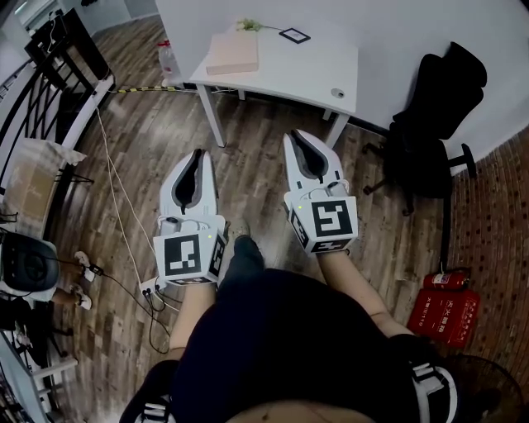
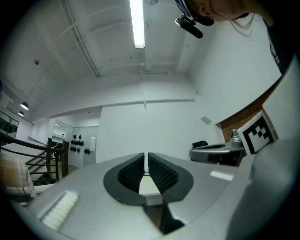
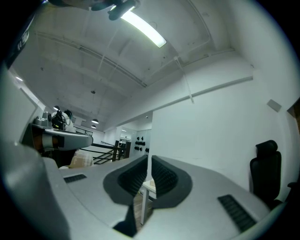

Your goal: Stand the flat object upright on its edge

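wood-plank flooring fills the head view, with a white rectangular worktop [image 1: 331, 74] standing against a white wall at the top. on the worktop's left end lies the flat pale-tan rectangular object [image 1: 232, 53], resting on its broad face, not on an edge. just behind it is a thin green sprig [image 1: 248, 26], and beside that a small black-bordered square marker card [image 1: 294, 35]. a black office chair [image 1: 434, 124] stands to the right of the worktop, a red fire-extinguisher box [image 1: 446, 310] sits on the floor at the lower right, and a black stair railing [image 1: 50, 74] runs along the left edge.

both hand-held tools are held low in front of the person's dark-clothed body, over the floor and short of the worktop, well apart from the flat object. the left claw [image 1: 198, 157] points toward the worktop; in the left gripper view its ribbed black jaws [image 2: 146, 157] are pressed together with nothing between them. the right claw [image 1: 299, 140] sits beside it, a little further forward; the right gripper view shows its jaws [image 3: 149, 161] likewise pressed together and empty, with a white worktop leg [image 3: 140, 206] visible below them.
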`<state>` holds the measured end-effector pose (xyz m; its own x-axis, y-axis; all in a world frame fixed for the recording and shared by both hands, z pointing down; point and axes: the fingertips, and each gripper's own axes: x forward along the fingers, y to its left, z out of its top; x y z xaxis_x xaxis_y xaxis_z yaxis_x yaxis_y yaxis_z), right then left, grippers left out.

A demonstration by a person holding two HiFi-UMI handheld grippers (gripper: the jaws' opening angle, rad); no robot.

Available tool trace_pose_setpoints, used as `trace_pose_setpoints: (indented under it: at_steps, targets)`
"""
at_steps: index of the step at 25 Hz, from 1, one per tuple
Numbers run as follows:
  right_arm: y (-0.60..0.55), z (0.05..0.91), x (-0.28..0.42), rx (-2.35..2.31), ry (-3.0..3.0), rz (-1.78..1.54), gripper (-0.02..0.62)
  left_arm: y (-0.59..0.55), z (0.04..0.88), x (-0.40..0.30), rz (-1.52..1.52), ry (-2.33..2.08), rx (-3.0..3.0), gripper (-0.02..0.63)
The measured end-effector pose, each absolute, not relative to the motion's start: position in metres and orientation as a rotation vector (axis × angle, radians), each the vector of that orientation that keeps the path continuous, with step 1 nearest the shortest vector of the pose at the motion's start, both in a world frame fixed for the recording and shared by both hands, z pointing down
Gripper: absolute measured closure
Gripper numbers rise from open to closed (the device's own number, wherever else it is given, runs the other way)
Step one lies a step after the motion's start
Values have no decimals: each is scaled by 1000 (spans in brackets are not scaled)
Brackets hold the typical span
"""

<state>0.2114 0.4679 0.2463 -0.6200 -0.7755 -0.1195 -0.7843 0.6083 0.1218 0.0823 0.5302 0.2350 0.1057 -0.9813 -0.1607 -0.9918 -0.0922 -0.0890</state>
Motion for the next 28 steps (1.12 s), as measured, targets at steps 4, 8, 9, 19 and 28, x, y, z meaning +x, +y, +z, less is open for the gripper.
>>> trace_pose_setpoints:
  at_steps: [4,8,9,19,28]
  targets:
    - [434,252,190,-1349,2783,244,583,496,240,64,95,1974,-2230,585]
    - [393,256,163,-1351,2799,223,581,452,244,41,81,1955,-2262,492]
    - [382,256,157,-1358,2797,216,577,441,243,34,81,1951,-2265,491]
    - [281,259,102,-1449,2774,185,511,336,236,-29,149,1911,-2307,457]
    - [216,267,61,-1499,2770,182,509,269,245,-75,169,1884,-2341,456]
